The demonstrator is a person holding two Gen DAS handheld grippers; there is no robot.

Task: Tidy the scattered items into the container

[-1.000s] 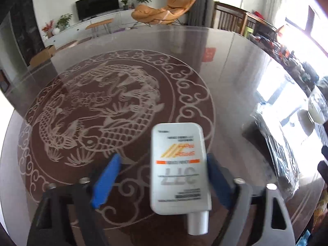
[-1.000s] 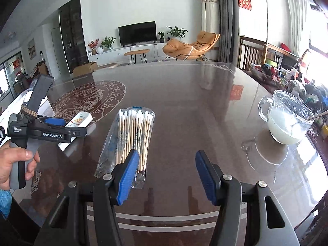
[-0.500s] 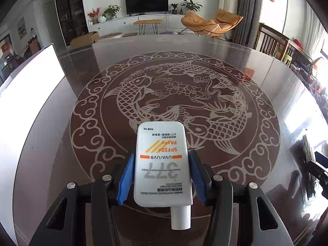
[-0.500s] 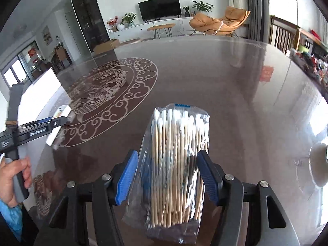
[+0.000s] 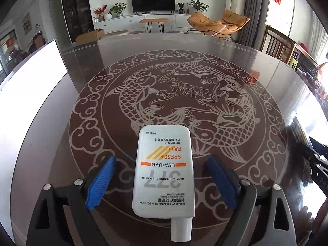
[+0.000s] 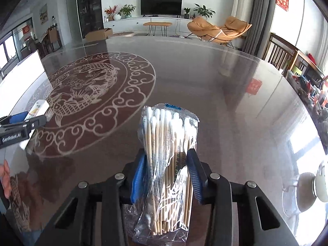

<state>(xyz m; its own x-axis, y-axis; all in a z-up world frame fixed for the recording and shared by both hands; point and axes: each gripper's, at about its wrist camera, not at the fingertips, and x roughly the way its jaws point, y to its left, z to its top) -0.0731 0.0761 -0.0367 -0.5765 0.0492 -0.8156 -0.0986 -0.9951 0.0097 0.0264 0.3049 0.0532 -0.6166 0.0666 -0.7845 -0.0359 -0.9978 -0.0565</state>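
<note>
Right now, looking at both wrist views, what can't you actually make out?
- Container: in neither view; the white panel is cut off by the left wrist frame edge, so I can't tell what it is.
- Sunscreen tube: its cap end runs toward the bottom frame edge between the opening left tool.
- Cotton swab pack: lower end hidden behind the closing right tool.
- Glass cup: cropped by the right wrist frame edge.

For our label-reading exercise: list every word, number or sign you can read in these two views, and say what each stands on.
"377", "UVA/UVB", "SPF50+", "PA+++", "HANXI WHITENING SUNSCREEN": sunscreen bottle.
"GenRobot.AI": left gripper's body, right wrist view.
Bottle's small Chinese print, red wall hanging, cotton swab packet header: unreadable.
</note>
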